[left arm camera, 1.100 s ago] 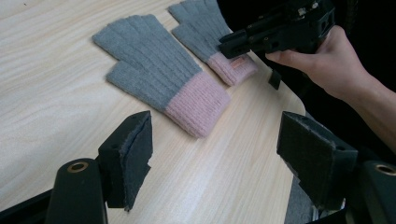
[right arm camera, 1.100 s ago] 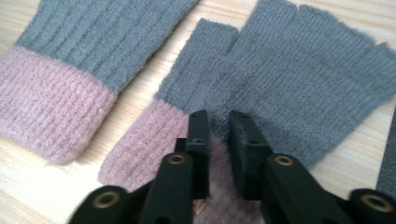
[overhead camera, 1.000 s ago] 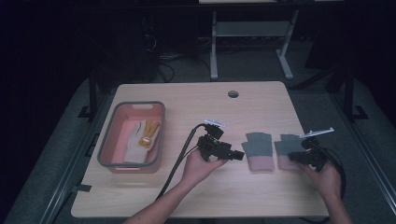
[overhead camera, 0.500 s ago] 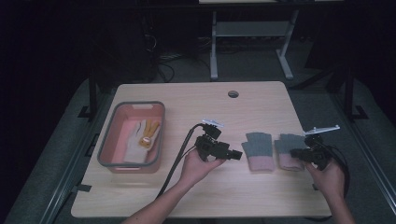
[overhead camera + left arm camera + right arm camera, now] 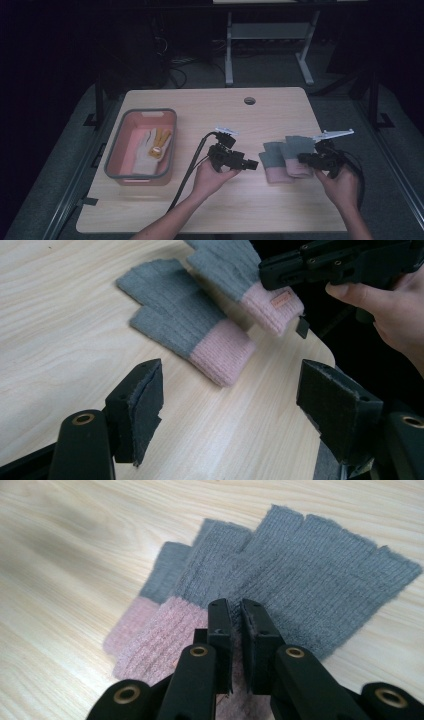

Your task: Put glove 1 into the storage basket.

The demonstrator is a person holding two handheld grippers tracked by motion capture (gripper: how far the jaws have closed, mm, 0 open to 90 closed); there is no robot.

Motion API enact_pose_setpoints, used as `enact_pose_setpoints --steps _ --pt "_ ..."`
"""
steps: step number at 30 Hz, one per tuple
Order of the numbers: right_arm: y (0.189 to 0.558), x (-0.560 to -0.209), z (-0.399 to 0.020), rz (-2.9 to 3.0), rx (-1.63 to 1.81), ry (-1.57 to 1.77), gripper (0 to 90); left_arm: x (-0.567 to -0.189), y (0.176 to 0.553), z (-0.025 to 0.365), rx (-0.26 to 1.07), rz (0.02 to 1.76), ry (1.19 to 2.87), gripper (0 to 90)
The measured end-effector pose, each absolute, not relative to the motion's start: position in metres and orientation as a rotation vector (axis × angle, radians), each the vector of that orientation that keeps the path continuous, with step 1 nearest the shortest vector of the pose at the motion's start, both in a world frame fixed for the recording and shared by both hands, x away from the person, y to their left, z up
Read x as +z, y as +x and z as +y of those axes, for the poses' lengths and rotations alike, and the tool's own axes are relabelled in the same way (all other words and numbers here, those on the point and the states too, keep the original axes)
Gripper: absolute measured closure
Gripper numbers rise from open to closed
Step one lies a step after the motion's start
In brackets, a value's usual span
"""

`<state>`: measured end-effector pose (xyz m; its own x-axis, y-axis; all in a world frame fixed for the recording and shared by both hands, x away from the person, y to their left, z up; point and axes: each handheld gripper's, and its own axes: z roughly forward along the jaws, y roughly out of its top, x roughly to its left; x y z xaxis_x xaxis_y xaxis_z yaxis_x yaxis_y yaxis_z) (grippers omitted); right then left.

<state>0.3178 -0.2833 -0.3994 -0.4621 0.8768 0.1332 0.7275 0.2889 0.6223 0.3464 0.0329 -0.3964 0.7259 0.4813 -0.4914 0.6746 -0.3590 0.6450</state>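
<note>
Two grey fingerless gloves with pink cuffs are on the wooden table. One glove (image 5: 271,161) (image 5: 180,325) (image 5: 162,575) lies flat. The other glove (image 5: 296,149) (image 5: 227,262) (image 5: 320,580) partly overlaps it, and its pink cuff end is raised off the table. My right gripper (image 5: 301,158) (image 5: 235,607) (image 5: 270,277) is shut on that cuff. Just left of the flat glove, my left gripper (image 5: 252,164) (image 5: 232,372) points at its cuff, open, with nothing between the jaws.
A pink bin (image 5: 112,157) with a grey rim stands at the table's left and holds a white and orange work glove (image 5: 150,145). A cable hole (image 5: 249,100) sits near the far edge. The table's right edge is close to my right hand.
My right gripper has risen and shifted left with the glove's cuff, so that glove now overlaps the flat one. The left gripper has not moved.
</note>
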Motion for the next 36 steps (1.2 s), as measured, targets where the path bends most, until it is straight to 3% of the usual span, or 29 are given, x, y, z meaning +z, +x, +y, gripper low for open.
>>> enact_pose_setpoints --steps 25,36 --pt "0.333 -0.425 -0.244 2.415 0.943 1.456 82.7 -0.409 0.350 0.031 -0.277 0.905 2.033 26.6" --pt "0.336 -0.430 -0.244 2.425 0.939 1.492 76.6 -0.422 0.350 0.016 -0.323 0.924 2.025 28.4"
